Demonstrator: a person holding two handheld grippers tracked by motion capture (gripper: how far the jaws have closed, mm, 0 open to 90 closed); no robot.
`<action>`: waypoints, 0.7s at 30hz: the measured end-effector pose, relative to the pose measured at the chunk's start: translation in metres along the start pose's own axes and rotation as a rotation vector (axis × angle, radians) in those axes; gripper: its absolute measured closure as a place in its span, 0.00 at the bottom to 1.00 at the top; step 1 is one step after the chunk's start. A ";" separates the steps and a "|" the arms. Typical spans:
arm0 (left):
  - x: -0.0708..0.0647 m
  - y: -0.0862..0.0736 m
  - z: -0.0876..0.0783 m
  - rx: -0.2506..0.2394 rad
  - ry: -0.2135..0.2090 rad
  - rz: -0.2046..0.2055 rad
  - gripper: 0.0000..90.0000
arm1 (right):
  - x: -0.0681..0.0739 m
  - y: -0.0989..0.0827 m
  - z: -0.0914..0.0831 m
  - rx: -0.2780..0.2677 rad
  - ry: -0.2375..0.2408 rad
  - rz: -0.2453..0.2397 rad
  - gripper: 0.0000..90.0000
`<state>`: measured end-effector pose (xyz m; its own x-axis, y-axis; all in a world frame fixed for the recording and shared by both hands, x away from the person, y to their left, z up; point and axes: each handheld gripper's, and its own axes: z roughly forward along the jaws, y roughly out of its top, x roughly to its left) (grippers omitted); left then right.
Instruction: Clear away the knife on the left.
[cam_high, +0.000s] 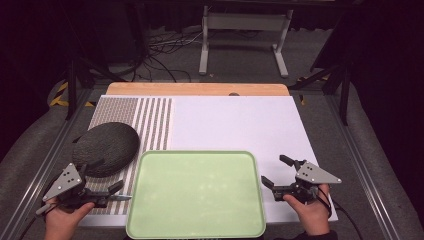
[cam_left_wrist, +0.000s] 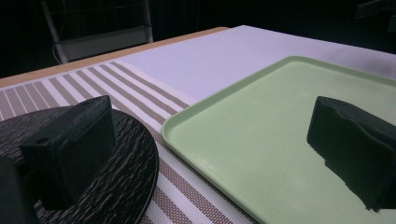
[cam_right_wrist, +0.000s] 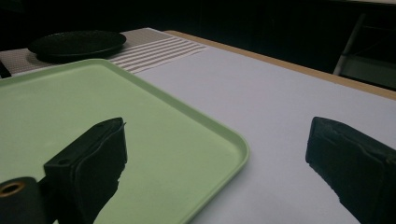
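A pale green tray (cam_high: 150, 220) lies empty at the near middle of the table. Left of it a dark oval plate (cam_high: 106, 147) rests on a brown-and-white striped mat (cam_high: 150, 120). My left gripper (cam_high: 104, 176) hovers open beside the tray's left edge, near the plate's front rim, nothing between its jaws. In the left gripper view the plate (cam_left_wrist: 121, 177) sits under the left jaw and the tray (cam_left_wrist: 261, 140) under the right one. My right gripper (cam_high: 275, 171) stands open off the tray's right edge, over the white board. The right gripper view shows the tray (cam_right_wrist: 154, 121) corner between its jaws.
A white board (cam_high: 240, 125) covers most of the wooden tabletop (cam_high: 200, 89). Beyond the table's far edge stand a white metal frame (cam_high: 245, 30) and loose cables (cam_high: 160, 55) on the floor. Metal rails run along both sides of the table.
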<state>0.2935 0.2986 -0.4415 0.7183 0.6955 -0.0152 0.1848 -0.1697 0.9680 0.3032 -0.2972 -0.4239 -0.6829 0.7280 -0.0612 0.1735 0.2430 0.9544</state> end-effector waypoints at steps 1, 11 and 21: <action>0.000 0.000 0.000 -0.003 0.002 0.002 0.03 | 0.000 0.000 0.000 -0.001 0.000 0.000 0.07; 0.000 0.001 0.000 0.018 0.000 0.012 0.03 | 0.000 -0.001 0.000 0.000 -0.001 -0.001 0.07; 0.000 0.004 -0.001 0.051 -0.013 0.003 0.03 | 0.001 -0.001 0.000 0.001 0.002 -0.001 0.07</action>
<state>0.2937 0.2986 -0.4369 0.7276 0.6858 -0.0162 0.2164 -0.2071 0.9541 0.3025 -0.2968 -0.4245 -0.6847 0.7263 -0.0615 0.1734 0.2442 0.9541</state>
